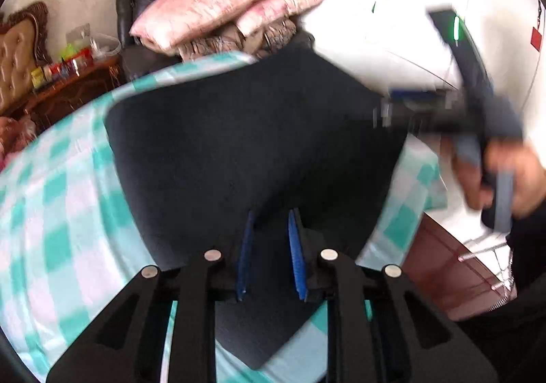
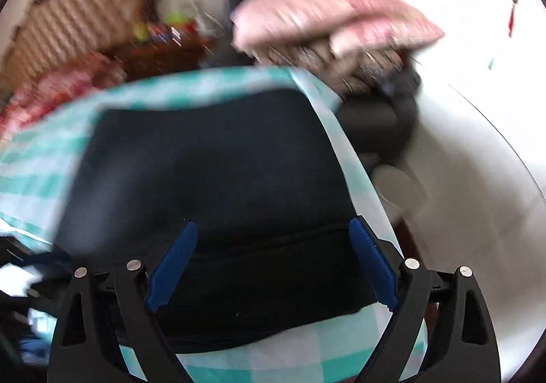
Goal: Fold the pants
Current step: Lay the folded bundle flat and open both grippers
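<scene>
Dark navy pants (image 1: 252,144) lie folded flat on a teal and white checked sheet (image 1: 58,212); they also show in the right wrist view (image 2: 218,178). My left gripper (image 1: 271,216) hovers over the near part of the pants, its blue pads (image 1: 295,256) a narrow gap apart with nothing between them. My right gripper (image 2: 273,224) is wide open over the near edge of the pants, holding nothing. In the left wrist view the right gripper body (image 1: 471,103) is blurred at the right, held by a hand.
Pink pillows (image 1: 218,4) are stacked on a dark chair (image 1: 136,8) behind the bed. A wooden side table (image 1: 68,89) with small items and a padded headboard (image 1: 17,52) stand at left. A white wall and floor (image 2: 477,161) are at right.
</scene>
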### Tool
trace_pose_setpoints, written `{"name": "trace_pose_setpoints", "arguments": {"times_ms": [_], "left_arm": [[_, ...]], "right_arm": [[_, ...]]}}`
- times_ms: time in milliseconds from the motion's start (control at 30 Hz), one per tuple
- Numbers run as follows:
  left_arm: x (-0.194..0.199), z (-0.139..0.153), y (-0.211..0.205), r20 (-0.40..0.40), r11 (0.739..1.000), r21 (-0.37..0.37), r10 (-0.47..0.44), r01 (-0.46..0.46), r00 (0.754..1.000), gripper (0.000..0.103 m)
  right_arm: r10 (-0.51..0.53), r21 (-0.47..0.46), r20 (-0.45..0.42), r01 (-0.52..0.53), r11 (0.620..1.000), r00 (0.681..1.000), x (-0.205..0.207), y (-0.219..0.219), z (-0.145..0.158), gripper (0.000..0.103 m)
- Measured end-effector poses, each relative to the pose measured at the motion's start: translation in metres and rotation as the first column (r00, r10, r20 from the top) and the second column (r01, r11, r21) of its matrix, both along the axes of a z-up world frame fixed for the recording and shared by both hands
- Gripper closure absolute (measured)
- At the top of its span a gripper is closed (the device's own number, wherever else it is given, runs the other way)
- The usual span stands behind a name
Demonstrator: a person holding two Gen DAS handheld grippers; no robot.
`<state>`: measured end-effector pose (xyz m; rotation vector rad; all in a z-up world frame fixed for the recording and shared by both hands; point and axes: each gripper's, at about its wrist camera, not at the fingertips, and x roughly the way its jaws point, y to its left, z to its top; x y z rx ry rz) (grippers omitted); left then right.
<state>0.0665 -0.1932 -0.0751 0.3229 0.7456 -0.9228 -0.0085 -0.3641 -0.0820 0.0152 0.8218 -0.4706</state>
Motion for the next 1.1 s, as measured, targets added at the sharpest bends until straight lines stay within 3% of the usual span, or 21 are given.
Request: {"name": "trace_pose_setpoints", "arguments": {"times_ms": [167, 333, 433, 567, 700, 900, 1000, 1100], "left_arm": [[0.042, 0.037, -0.055, 0.053, 1.0, -0.013, -0.027, 0.028, 0.998, 0.082], [0.091, 0.049, -0.137, 0.022, 0.995, -0.001, -0.104, 0.104, 0.994, 0.082], [0.096, 0.044, -0.192, -0.008, 0.991, 0.026, -0.135, 0.135, 0.991, 0.082], [0.112, 0.01, -0.248, -0.106, 0.984, 0.124, -0.119, 0.132, 0.987, 0.084], [0.112, -0.004, -0.248, -0.113, 0.984, 0.132, -0.108, 0.122, 0.988, 0.083], [0.107, 0.026, -0.197, -0.158, 0.997, -0.002, -0.076, 0.077, 0.985, 0.083], [0.093, 0.03, -0.162, -0.15, 0.999, -0.003, -0.048, 0.048, 0.988, 0.083], [0.08, 0.015, -0.136, -0.174, 0.999, 0.031, -0.009, 0.014, 0.985, 0.083]], "right_arm": [[-0.029, -0.017, -0.014, 0.029, 0.999, 0.999, 0.003, -0.001, -0.006, 0.013], [-0.041, -0.018, -0.017, 0.041, 0.999, 0.999, 0.001, 0.003, -0.009, 0.012], [-0.044, -0.013, -0.021, 0.044, 0.999, 0.999, 0.001, 0.003, -0.01, 0.012], [-0.047, 0.002, -0.021, 0.047, 0.999, 0.999, 0.001, -0.001, -0.012, 0.012], [-0.048, 0.022, -0.015, 0.048, 0.999, 0.999, 0.004, -0.009, -0.014, 0.011], [-0.051, 0.024, -0.006, 0.051, 0.998, 0.999, 0.005, -0.01, -0.016, 0.011], [-0.055, 0.023, -0.004, 0.055, 0.998, 0.998, 0.006, -0.009, -0.017, 0.01], [-0.057, 0.022, -0.003, 0.057, 0.998, 0.998, 0.007, -0.01, -0.018, 0.009]]}}
